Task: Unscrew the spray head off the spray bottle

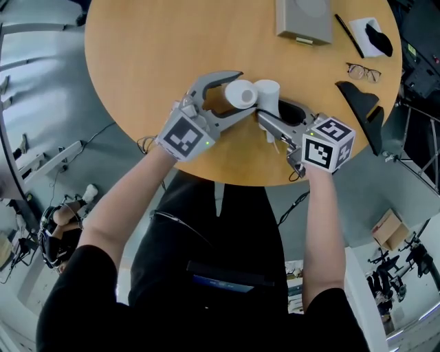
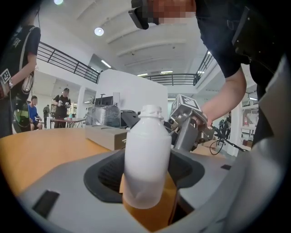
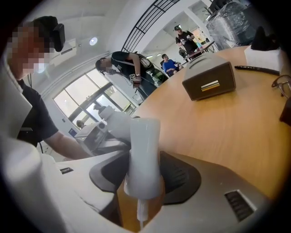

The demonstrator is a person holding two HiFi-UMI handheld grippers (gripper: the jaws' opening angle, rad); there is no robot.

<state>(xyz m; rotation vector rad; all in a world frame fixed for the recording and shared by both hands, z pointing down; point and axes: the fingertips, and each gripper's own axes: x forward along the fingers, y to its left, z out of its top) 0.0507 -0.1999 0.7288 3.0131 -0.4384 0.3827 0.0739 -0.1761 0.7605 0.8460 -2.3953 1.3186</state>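
A white spray bottle (image 2: 144, 159) stands upright between the jaws of my left gripper (image 2: 145, 184), which is shut on its body. The bottle's threaded neck (image 2: 150, 111) is bare. In the head view the bottle (image 1: 240, 92) sits in the left gripper (image 1: 243, 95) just above the round wooden table (image 1: 137, 69). My right gripper (image 3: 143, 182) is shut on the white spray head (image 3: 144, 150), and a thin dip tube (image 3: 141, 213) hangs below it. The spray head (image 1: 268, 96) in the right gripper (image 1: 273, 110) is close beside the bottle, apart from its neck.
At the table's far side lie a grey box (image 1: 302, 19), a black pen (image 1: 349, 36), a white cloth with a dark item (image 1: 371, 36), glasses (image 1: 363, 71) and a black object (image 1: 361, 103). The table's near edge runs just under both grippers. People stand in the background.
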